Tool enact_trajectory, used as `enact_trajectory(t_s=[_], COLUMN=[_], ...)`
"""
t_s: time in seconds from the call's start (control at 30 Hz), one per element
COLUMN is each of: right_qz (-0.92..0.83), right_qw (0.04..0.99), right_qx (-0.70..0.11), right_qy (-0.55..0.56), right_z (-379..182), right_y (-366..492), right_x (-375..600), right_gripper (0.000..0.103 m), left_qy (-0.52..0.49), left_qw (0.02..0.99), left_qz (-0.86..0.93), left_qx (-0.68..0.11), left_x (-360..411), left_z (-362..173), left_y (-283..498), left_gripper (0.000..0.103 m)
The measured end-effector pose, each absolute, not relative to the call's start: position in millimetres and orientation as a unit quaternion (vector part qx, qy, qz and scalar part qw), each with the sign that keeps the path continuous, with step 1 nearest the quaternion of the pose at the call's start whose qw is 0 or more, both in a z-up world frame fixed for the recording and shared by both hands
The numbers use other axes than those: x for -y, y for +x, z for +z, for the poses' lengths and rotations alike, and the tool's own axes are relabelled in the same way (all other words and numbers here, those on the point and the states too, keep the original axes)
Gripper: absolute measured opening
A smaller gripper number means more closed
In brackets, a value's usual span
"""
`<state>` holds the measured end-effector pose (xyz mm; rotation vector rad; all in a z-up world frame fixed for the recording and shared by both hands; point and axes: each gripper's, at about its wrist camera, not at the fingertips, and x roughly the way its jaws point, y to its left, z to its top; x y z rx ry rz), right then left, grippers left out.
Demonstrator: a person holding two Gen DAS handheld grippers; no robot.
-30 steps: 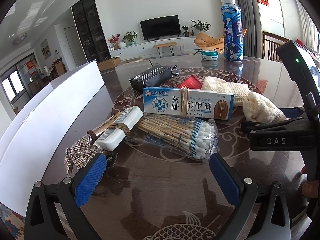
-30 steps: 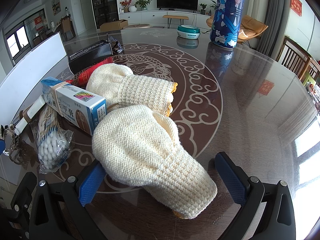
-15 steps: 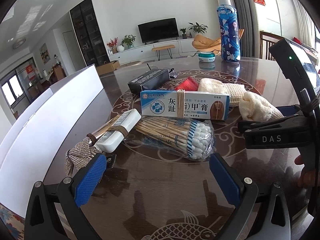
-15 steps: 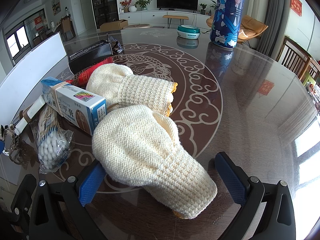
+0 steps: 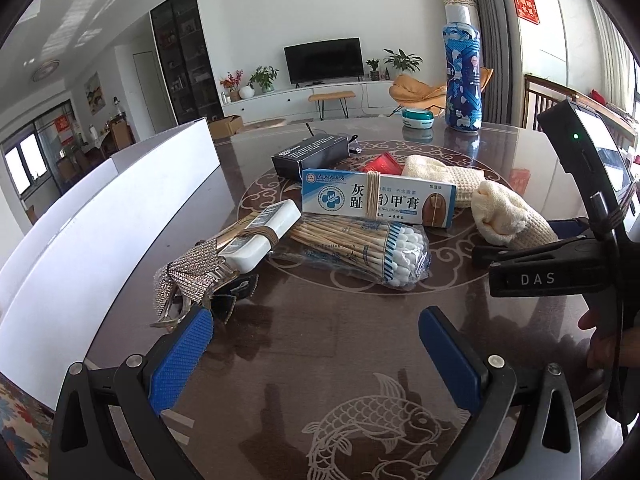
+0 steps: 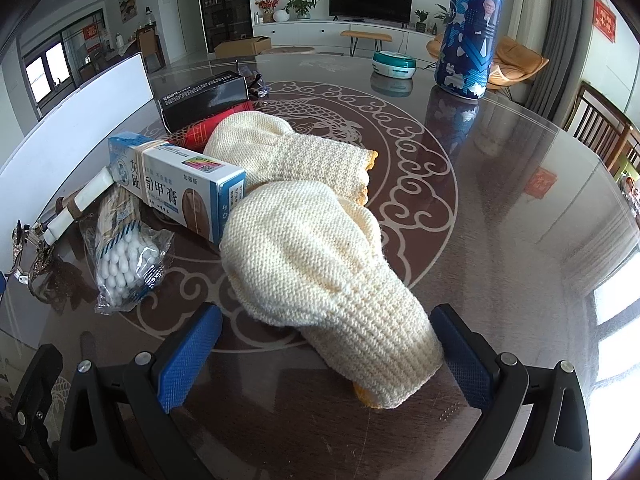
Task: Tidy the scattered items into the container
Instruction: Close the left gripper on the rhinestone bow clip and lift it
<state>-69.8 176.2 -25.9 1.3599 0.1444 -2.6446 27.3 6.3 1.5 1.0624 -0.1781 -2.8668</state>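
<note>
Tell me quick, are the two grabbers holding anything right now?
Left gripper: open, holding nothing, above the table.
Right gripper: open, jaws on either side of the cream glove, not squeezing it.

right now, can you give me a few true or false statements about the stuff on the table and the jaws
1. The right gripper has its jaws open around the cuff of the near knitted mitten. True.
2. The left gripper is shut on the cotton swab pack. False: its jaws are open and empty, short of the pack.
3. A rubber band circles the blue and white cream box. True.
4. The blue patterned bottle lies on its side. False: it stands upright at the far side of the table.
5. The black box sits behind the cream box. True.
</note>
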Motion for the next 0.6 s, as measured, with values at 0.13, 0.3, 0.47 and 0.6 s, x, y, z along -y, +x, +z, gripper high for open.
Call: enact_trajectory(t_s=[0.13, 0.3, 0.47, 0.6], right_qz=[-0.885, -0.885, -0.885, -0.885], right_qw=[0.082, 0.082, 0.082, 0.082], right_qx=[-0.048, -0.048, -0.048, -0.048], right_qy=[0.455, 0.455, 0.455, 0.455], right_z=[-25.9, -25.8, -25.7, -25.6], right_y=[-69.8, -69.8, -69.8, -69.7], right_x=[-176.3, -176.3, -176.4, -176.4], right_gripper=[0.103, 0.103, 0.103, 0.103], left_qy=[0.366, 0.390, 0.418, 0.427], left_qw=[0.049, 0.044, 0.024, -0.028], left_qz=[-0.929, -0.920, -0.907, -0.902], left_qx=[0.034, 0.020, 0.042, 0.057], left_x=[25.4, 76.8, 101.9, 97.9], left_z=[-1.9, -13.9, -18.5, -15.8], left_y=[37.3, 45.4, 35.6, 15.6], left_gripper=[0.103, 0.103, 0.103, 0.103])
